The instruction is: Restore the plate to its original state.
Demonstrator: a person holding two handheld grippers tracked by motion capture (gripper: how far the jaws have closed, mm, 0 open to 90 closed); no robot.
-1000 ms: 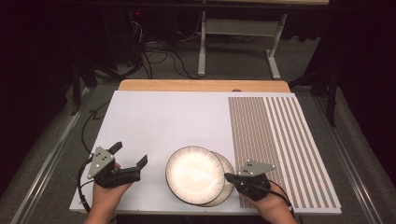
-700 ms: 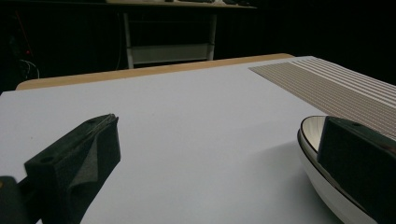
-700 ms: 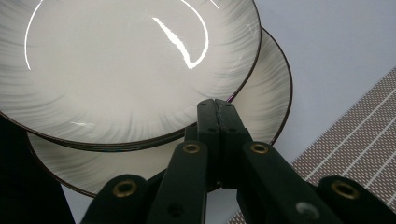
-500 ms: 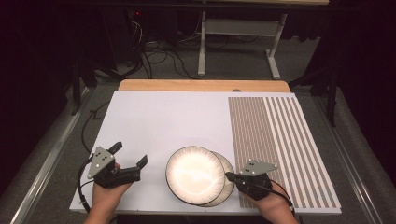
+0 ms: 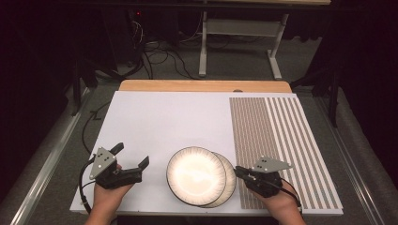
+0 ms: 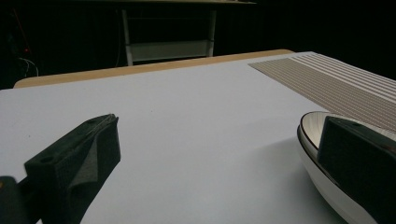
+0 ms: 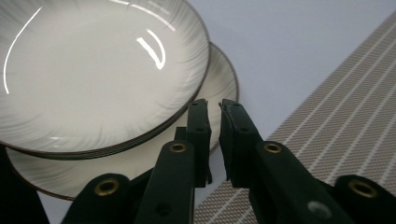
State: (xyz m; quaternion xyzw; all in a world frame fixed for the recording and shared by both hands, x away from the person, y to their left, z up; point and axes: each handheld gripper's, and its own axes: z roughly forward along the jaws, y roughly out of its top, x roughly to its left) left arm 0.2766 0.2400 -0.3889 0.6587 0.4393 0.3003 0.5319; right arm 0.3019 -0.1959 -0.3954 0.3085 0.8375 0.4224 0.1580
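Right gripper (image 5: 240, 171), its jaws just parting a crack with nothing between them, sits at the lower plate's (image 5: 229, 180) right rim; left gripper (image 5: 131, 154) gapes wide, farther off.

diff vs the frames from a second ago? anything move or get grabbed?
Little. The right gripper sits at the rim of the lower plate, and its jaws have just been opening a crack; a narrow gap shows between them, nothing in it. Unchanged: the upper plate overlapping the lower one, the left gripper open beside them, both hands where they were. Nothing taken hold of or let go.
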